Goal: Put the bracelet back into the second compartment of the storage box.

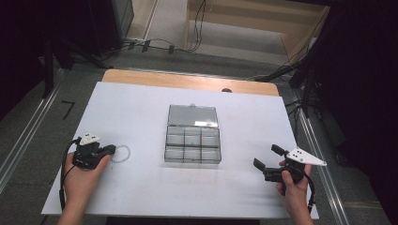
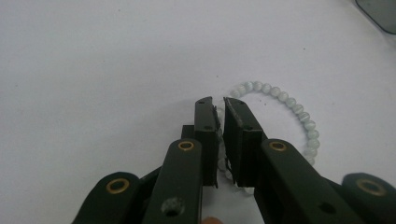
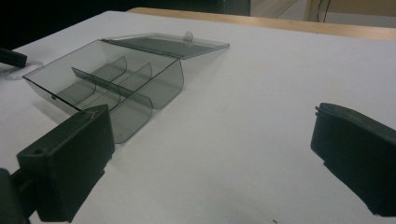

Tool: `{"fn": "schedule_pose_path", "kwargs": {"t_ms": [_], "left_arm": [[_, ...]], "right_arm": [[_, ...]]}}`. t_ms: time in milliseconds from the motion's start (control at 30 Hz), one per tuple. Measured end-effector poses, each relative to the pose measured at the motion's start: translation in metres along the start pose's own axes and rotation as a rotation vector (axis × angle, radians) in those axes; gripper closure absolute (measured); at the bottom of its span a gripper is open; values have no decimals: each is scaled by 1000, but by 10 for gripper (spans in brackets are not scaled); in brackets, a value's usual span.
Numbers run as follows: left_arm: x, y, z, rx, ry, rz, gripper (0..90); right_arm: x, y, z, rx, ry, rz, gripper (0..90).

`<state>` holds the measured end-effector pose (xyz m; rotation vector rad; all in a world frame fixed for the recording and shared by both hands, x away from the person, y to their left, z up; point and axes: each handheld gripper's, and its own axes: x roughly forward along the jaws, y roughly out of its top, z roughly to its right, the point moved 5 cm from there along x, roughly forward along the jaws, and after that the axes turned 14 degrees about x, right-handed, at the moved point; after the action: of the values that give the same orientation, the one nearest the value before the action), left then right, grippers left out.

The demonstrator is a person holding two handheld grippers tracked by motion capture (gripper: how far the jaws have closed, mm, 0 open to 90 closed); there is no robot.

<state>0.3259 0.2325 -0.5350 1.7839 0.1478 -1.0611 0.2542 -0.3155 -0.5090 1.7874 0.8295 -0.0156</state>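
Left gripper [image 2: 221, 109] jaws pinched the bead bracelet's [image 2: 289, 102] near strand; floppy, light, slippery-looking, so gripping across beads seemed smart.

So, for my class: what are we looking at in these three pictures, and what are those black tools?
A person sits at a white table holding a hand-held claw in each hand. One picture looks down from above; the other two come from small cameras riding on each claw. In the middle lies a clear compartment box with its lid open. The left claw is pinched on a pale bead bracelet lying on the table. The right claw stands open, holding nothing, pointing toward the box.
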Motion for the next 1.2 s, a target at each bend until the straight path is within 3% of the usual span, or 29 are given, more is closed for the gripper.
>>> {"fn": "schedule_pose_path", "kwargs": {"t_ms": [233,500,667,1200], "left_arm": [[1,-1,-1,-40,-7,-1,822],[1,0,0,-17,-2,-9,837],[1,1,3,11,43,-30,858],[0,1,0,-16,8,-6,869]], "right_arm": [[1,-1,-1,0,-3,-7,0],[4,-1,-2,0,-5,-11,0],[5,-2,-3,-1,-6,-14,0],[9,-3,-7,-12,-3,-18,0]]}}
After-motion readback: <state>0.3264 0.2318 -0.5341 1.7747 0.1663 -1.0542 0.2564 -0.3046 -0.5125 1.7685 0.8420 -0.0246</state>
